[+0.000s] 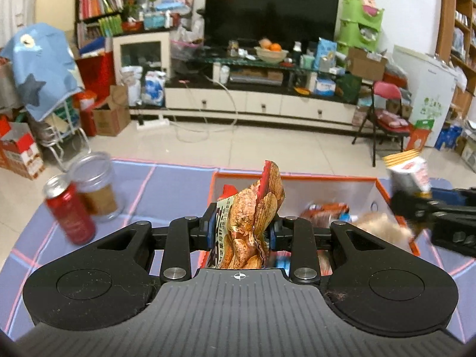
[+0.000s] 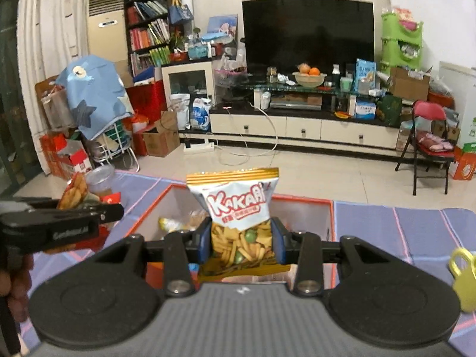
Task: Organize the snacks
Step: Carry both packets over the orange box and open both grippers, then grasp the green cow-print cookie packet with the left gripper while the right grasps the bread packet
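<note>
Starting at the left, a red aluminium drink can [image 1: 70, 212] and a clear plastic jar with a brown label [image 1: 96, 186] stand close together on the worktop covered in a blue-grey cloth with pink lines [image 1: 166, 184], well apart from the box; we judge they are set aside because they are drinks and containers, not packets to sort. Next comes our left claw [image 1: 242, 224], closed tight on a crumpled packet printed with brown potato crisps [image 1: 253, 217], which is pinched at its middle so its top sticks up above the jaws. It hangs over the near edge of the orange-rimmed cardboard box with a pale inside [image 1: 327, 178], where several other packets already lie. We read the box as the collecting place, though whether these two packets are going in or coming out we cannot tell. Further right, our right claw [image 2: 242, 239] is clamped on a white and gold snack bag with red lettering [image 2: 238, 205], its jaws held apart only by the puffed bag, gripped low so the label stays upright over the same box. At the far right a small yellow object [image 2: 464, 279] sits on the cloth, too blurred to name.
</note>
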`<move>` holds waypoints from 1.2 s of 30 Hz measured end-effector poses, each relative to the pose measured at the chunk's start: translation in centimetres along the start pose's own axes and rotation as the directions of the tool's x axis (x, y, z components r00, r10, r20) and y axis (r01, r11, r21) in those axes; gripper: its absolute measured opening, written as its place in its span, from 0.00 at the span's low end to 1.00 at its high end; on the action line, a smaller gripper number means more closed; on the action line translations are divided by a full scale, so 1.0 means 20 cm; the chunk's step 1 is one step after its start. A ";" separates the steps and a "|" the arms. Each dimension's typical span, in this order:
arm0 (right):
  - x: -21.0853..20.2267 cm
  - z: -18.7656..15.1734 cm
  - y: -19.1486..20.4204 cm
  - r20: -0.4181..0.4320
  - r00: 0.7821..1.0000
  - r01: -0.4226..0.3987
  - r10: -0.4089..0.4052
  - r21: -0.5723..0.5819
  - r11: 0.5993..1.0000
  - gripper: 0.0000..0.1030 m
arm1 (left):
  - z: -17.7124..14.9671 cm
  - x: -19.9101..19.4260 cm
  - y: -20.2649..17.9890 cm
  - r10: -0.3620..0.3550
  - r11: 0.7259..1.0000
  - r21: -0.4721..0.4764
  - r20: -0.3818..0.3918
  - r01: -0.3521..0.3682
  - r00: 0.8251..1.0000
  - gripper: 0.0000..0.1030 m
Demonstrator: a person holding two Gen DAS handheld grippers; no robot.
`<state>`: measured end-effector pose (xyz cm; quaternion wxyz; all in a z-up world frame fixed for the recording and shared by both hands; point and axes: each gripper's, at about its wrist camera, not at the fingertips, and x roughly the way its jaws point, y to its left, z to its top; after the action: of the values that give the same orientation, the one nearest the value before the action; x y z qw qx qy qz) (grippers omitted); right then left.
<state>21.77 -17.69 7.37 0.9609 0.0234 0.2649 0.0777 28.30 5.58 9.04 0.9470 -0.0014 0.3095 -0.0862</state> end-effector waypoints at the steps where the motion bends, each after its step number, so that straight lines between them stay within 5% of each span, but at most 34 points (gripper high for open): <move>1: 0.06 0.04 0.00 -0.017 1.000 0.010 -0.010 -0.008 1.000 0.39 | 0.04 0.05 -0.01 0.011 1.000 0.008 -0.002 -0.011 1.000 0.04; 10: 0.41 0.13 0.03 -0.103 0.994 0.018 -0.021 -0.028 0.999 0.41 | 0.08 0.46 -0.06 0.003 1.000 -0.010 -0.080 -0.004 0.997 0.06; 11: 0.43 0.13 0.03 -0.111 0.994 0.018 -0.021 -0.029 0.999 0.42 | 0.08 0.48 -0.05 -0.005 1.000 -0.013 -0.082 0.004 0.997 0.11; 13: 0.46 0.13 0.02 -0.120 0.992 0.026 -0.030 -0.033 0.999 0.64 | 0.07 0.46 -0.03 -0.033 0.999 -0.026 -0.065 0.031 0.997 0.27; 14: 0.44 0.12 0.01 -0.110 0.993 0.034 -0.037 -0.031 0.999 0.64 | 0.07 0.43 -0.01 -0.050 0.998 -0.031 -0.049 0.049 0.998 0.37; 17: 0.28 0.08 -0.06 -0.070 0.997 0.027 -0.028 -0.012 1.000 0.64 | 0.03 0.27 0.02 -0.102 0.995 -0.005 0.011 0.102 0.995 0.44; 20: -0.04 -0.08 -0.13 -0.009 1.000 0.008 -0.008 0.019 1.000 0.73 | -0.09 0.09 0.02 -0.184 0.980 0.089 0.065 0.178 0.981 0.55; 22: -0.23 -0.26 -0.17 -0.004 1.000 0.021 -0.021 0.069 0.997 1.00 | -0.23 0.00 -0.01 -0.226 0.965 0.154 0.072 0.213 0.972 0.55; 28: -0.50 -0.89 -0.07 -0.123 0.978 0.195 -0.167 0.267 0.944 0.99 | -0.58 -0.13 -0.12 -0.247 0.945 0.223 0.016 0.237 0.969 0.53; 32: -0.52 -1.11 0.08 -0.129 0.958 0.284 -0.255 0.327 0.902 0.99 | -0.68 -0.20 -0.12 -0.264 0.939 0.229 0.002 0.256 0.965 0.54; 36: -0.43 -1.17 0.21 -0.142 0.948 0.315 -0.284 0.307 0.898 0.99 | -0.75 -0.22 -0.10 -0.316 0.899 0.326 0.019 0.292 0.949 0.56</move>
<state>1.91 -14.90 -8.07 0.9307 0.1372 0.3192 -0.1148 15.65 5.06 -0.37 0.9200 0.1004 0.2533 -0.2818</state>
